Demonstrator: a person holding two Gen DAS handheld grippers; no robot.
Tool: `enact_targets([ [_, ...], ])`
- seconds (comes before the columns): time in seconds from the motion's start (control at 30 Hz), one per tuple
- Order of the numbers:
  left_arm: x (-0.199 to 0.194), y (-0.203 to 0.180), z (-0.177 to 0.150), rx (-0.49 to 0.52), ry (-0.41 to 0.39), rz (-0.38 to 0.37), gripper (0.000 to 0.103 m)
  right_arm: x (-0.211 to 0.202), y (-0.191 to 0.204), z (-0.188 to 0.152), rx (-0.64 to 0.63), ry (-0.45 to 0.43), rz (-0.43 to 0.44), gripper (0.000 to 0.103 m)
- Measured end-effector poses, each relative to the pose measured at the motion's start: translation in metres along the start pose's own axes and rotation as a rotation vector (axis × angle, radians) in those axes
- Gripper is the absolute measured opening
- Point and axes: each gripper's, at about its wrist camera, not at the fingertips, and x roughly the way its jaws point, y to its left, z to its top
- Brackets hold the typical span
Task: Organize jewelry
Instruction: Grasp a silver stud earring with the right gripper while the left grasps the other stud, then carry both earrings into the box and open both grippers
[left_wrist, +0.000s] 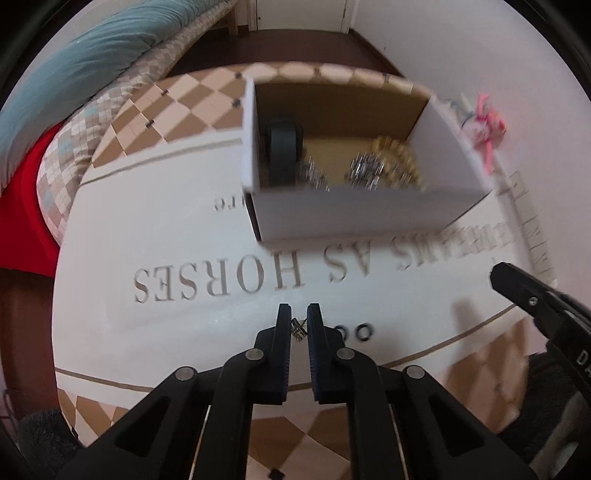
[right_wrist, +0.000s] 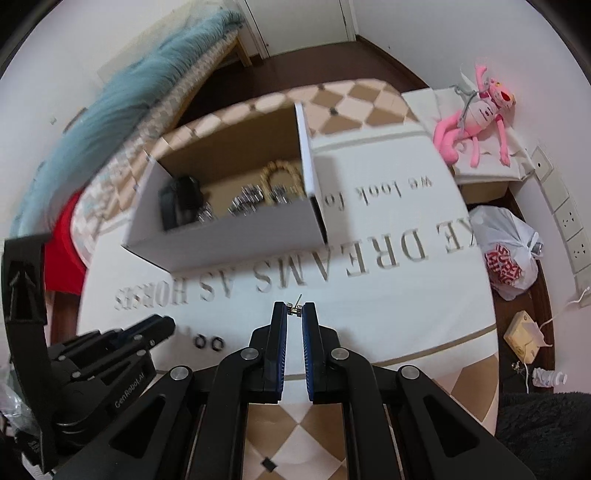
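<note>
An open white cardboard box (left_wrist: 369, 210) (right_wrist: 229, 240) stands on the lettered tablecloth (left_wrist: 184, 236). Inside lie a black band (left_wrist: 282, 151), silver jewelry (left_wrist: 364, 168) and a gold bracelet (left_wrist: 400, 158). My left gripper (left_wrist: 298, 325) is shut on a small silver earring (left_wrist: 298, 328) above the cloth, in front of the box. My right gripper (right_wrist: 295, 312) is shut on another small silver earring (right_wrist: 295, 309), right of the left one. Two small black rings (left_wrist: 356, 331) (right_wrist: 208, 342) lie on the cloth between the grippers.
A pink plush toy (right_wrist: 476, 114) lies on a box at the right. A white plastic bag (right_wrist: 506, 254) and a cream-coloured device (right_wrist: 526, 338) are on the floor right of the table. A bed with a teal blanket (left_wrist: 92, 55) is at the left.
</note>
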Motion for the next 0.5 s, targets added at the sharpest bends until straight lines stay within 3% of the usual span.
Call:
enact_targets([
  [0.27, -0.064, 0.004, 0.081, -0.022, -0.118, -0.120, 0.006, -0.038, 0.017, 0.068, -0.021, -0.102, 0.074, 0.009],
  [0.43, -0.058, -0.003, 0.125, -0.002, -0.121, -0.112, 0.006, -0.010, 0.023, 0.110, -0.043, -0.048, 0.062, 0.009],
  [0.5, -0.046, -0.006, 0.137, 0.014, -0.088, -0.109, 0.007, 0.010, 0.025, 0.122, -0.057, 0.015, 0.059, 0.009],
])
